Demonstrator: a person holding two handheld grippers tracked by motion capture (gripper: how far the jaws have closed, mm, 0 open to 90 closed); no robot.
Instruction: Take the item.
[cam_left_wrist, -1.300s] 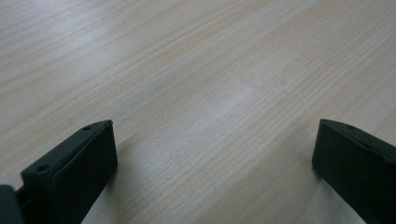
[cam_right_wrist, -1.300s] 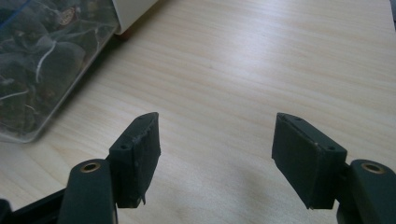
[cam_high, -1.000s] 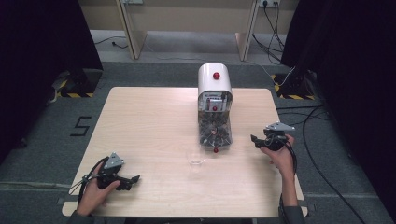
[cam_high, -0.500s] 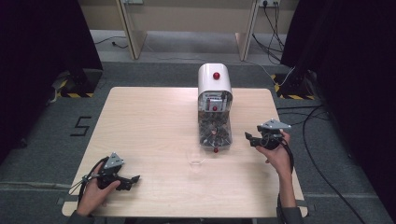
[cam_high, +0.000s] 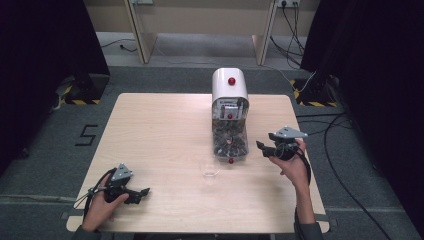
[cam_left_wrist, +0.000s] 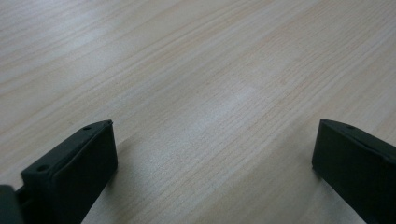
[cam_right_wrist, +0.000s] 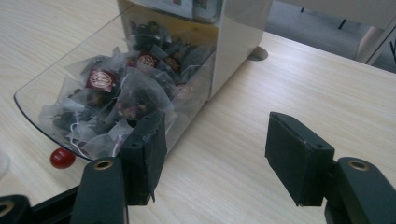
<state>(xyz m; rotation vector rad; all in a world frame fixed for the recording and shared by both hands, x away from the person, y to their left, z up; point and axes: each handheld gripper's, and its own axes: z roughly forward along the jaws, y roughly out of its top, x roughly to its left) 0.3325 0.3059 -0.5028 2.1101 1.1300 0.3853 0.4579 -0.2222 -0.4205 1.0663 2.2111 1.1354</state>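
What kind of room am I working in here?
Probably a lab or recording room, not a kitchen: a bare wooden table on grey carpet, black curtains at both sides, hazard-striped floor boxes, loose cables, and a tea bag dispenser as prop.

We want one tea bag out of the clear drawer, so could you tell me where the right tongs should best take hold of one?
Probably at a tea bag's raised mesh peak, coming from above: the bags lie heaped in the clear drawer, whose top is open while its walls block the sides. The right tongs stand open beside it, on the drawer's right.
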